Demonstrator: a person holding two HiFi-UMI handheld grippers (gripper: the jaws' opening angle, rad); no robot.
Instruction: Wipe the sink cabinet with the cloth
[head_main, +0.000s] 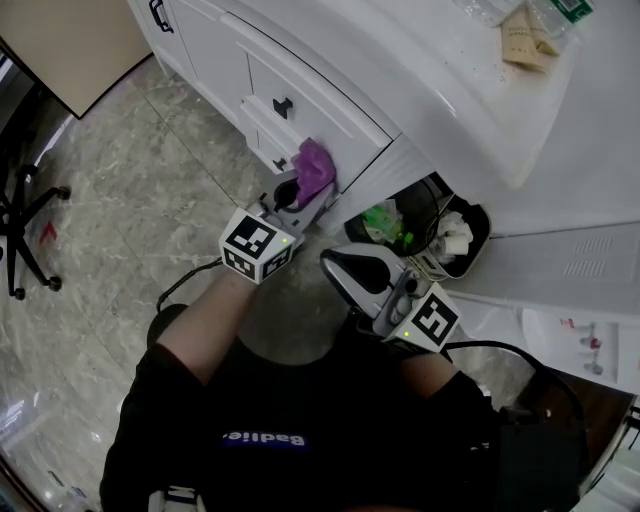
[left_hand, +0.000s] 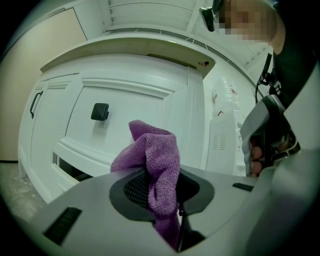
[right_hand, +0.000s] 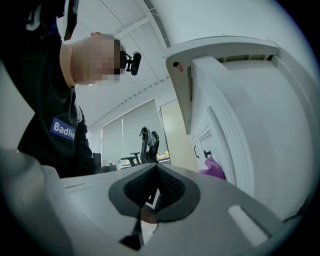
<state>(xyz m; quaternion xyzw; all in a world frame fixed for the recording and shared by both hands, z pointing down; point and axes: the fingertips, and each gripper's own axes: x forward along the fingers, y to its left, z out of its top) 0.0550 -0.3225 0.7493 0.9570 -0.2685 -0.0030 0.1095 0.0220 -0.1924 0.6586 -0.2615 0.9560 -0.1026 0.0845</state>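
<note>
Fingers (left_hand: 131, 192) of left gripper (left_hand: 163, 199) pinch cloth (left_hand: 156, 150)

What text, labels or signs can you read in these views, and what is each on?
Blue patch on the black shirt: white lettering, possibly a name tag, so not read off.
Brown packet on the countertop: print too small to read.
White sheet at the head view's right edge: red marks, too blurred.
Cubes on the left gripper and right gripper: square patterns, no words.
</note>
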